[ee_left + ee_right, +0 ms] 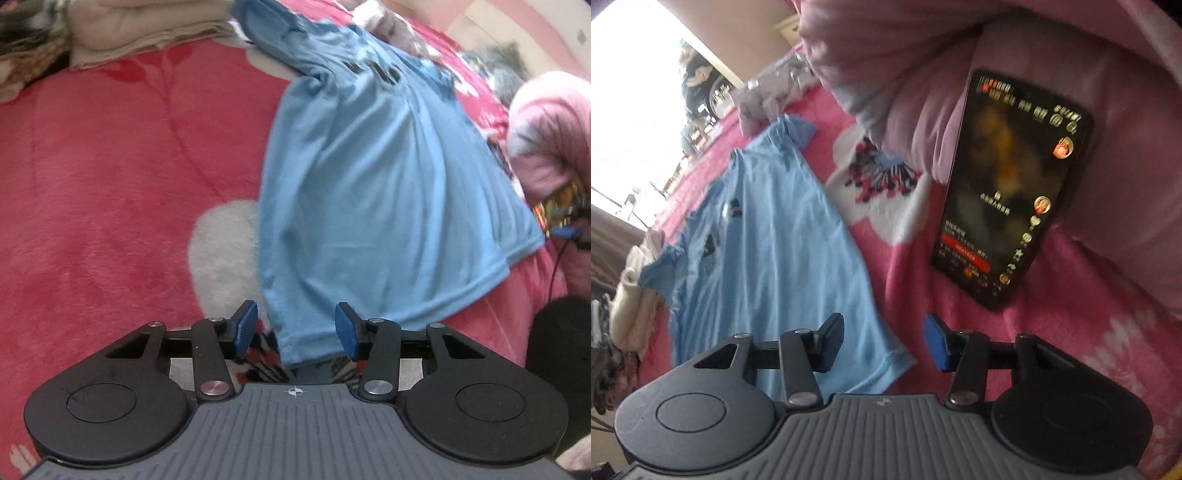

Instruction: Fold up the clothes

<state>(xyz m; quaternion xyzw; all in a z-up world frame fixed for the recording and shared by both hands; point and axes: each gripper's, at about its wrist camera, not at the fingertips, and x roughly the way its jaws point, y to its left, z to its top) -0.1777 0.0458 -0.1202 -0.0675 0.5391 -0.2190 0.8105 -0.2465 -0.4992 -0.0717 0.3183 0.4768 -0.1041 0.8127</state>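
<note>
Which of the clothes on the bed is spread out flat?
The light blue t-shirt, spread out on the red blanket. The beige clothes beyond it sit in a pile.

Bed covered by a red-pink fleece blanket with white flowers. Blue shirt spread flat on it. Lit phone lies right of the shirt. Folded beige cloth at far left.
</note>
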